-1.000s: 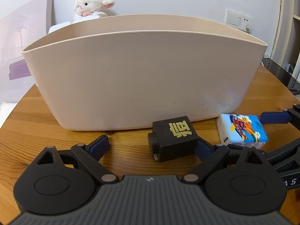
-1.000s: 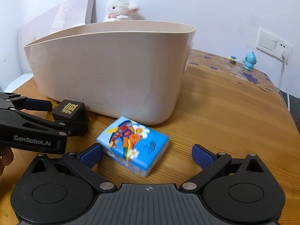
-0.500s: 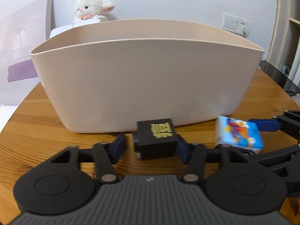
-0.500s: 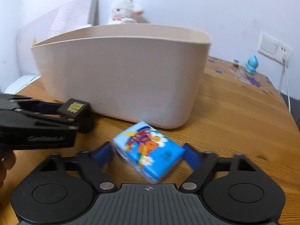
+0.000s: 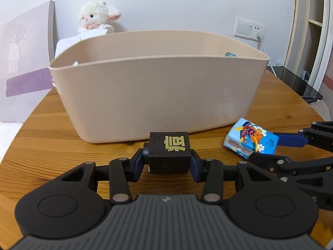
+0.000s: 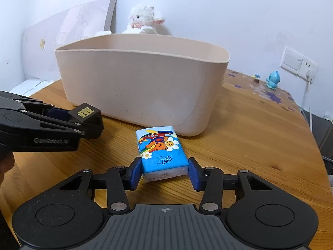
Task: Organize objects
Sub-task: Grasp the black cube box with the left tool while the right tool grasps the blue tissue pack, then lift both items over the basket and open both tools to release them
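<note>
I am holding left gripper (image 5: 169,162) fingers clamped on black cube (image 5: 169,153), right gripper (image 6: 164,171) fingers clamped on tissue pack (image 6: 161,151), both before beige bin (image 5: 158,95).

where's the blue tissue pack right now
The blue tissue pack sits low in the middle of the right wrist view, clamped in the right hand-held gripper, just in front of the beige bin on the wooden table.

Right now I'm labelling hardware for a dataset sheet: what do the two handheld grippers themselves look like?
Both match: the left gripper and right gripper have matte black linkage arms with silver pivot pins, two round black discs, a ribbed grey centre plate with a small crosshair mark, and dark blue finger pads. White "GenRobot.AI" lettering runs along the left one's side. No cables or sleeves show.
</note>
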`<state>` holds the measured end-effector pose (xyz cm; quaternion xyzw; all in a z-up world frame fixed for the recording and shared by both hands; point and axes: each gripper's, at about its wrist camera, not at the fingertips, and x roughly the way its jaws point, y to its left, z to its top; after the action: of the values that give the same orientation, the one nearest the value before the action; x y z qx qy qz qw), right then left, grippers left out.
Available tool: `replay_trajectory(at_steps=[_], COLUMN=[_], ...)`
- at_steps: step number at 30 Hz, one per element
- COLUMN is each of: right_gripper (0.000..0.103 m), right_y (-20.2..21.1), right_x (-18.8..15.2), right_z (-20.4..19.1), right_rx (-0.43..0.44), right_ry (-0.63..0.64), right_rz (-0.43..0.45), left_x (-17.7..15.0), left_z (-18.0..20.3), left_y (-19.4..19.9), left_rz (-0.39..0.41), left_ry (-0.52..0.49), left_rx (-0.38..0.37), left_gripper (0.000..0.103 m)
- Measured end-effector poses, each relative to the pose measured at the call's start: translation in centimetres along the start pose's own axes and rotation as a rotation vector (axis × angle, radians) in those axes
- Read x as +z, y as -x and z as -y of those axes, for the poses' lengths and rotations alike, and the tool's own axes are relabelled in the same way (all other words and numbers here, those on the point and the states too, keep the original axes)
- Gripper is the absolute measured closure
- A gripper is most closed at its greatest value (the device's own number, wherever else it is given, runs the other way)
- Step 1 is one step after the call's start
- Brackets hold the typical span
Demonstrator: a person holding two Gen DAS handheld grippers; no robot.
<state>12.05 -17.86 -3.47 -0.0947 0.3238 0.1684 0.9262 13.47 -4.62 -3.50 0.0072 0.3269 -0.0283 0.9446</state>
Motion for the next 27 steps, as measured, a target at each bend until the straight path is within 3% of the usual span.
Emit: replay_trajectory(at_steps=[8,13,21,27], right_gripper=[0.059,0.059,0.059,0.059], right_y=[4.2,6.9,10.1,10.4], right_x=[0.6,1.9,5.3,8.2], right_z=[-0.6,-0.2,0.9,2.0], right_rx=[0.006,-0.004,-0.017,-0.028], right_ry=[0.020,0.010,-0.025,-0.060], right_rz=[0.080,0.148,0.264,0.323], left_x=[0.5,1.5,4.8,7.7], left_z=[-0.6,-0.3,-1.0,-2.0], left_y=[3.4,6.1,9.5,9.6], left_rz=[0.021,0.079,0.168,0.208], left_ry=[-0.004,-0.025,-0.039,-0.034], left_rx=[0.003,0.026,0.024,0.037], left_gripper=[0.056,0.056,0.056,0.056])
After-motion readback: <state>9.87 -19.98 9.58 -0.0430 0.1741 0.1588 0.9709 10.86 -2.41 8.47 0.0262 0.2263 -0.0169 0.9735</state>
